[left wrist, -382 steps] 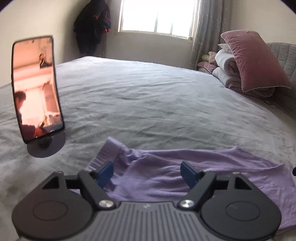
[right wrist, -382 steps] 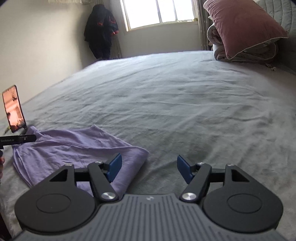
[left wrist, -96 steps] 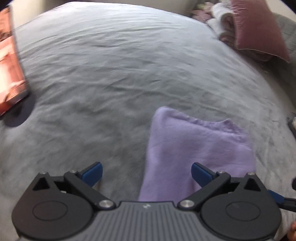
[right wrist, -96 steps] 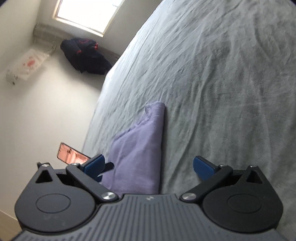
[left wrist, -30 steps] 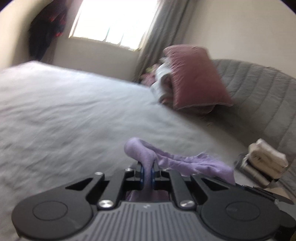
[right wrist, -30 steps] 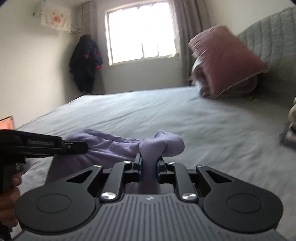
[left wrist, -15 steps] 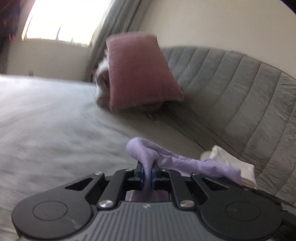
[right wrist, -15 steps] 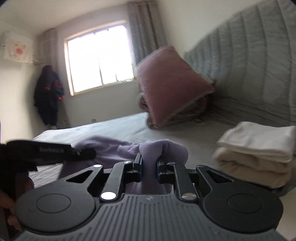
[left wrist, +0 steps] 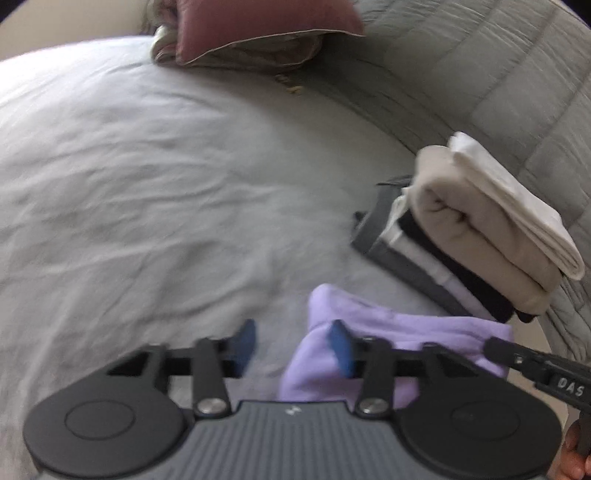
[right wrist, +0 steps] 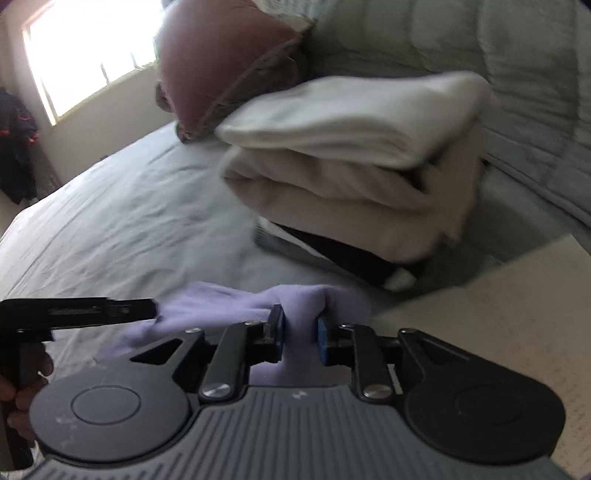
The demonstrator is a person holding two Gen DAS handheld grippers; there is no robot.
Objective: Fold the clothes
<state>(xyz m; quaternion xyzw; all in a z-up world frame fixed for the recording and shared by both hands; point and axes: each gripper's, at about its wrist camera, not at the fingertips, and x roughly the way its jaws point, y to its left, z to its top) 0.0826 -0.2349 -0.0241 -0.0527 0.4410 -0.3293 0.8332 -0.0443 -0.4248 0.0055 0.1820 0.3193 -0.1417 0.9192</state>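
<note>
Releasing the folded purple garment [left wrist: 402, 336] beside the stack on the bed.

Left gripper [left wrist: 291, 349]: jaws opening, apart; garment lies against the right pad only, nothing pinched. Right gripper [right wrist: 300, 338]: jaws opening, a bunched fold sits between the pads, which look to be barely touching it, no squeeze evident. Garment itself rests low on the grey bed sheet [left wrist: 147, 184], at about 5 o'clock in the left wrist view, just short of the folded stack [left wrist: 480, 229] of cream, white and dark pieces at 3 o'clock. Pink pillow [left wrist: 258, 26] at 12 o'clock, padded headboard [left wrist: 517, 92] at 2 o'clock. Judgement: cloth is light, soft, limp, sags where unsupported; best taken at the folded edge, both ends at once, so the layers stay together.
</note>
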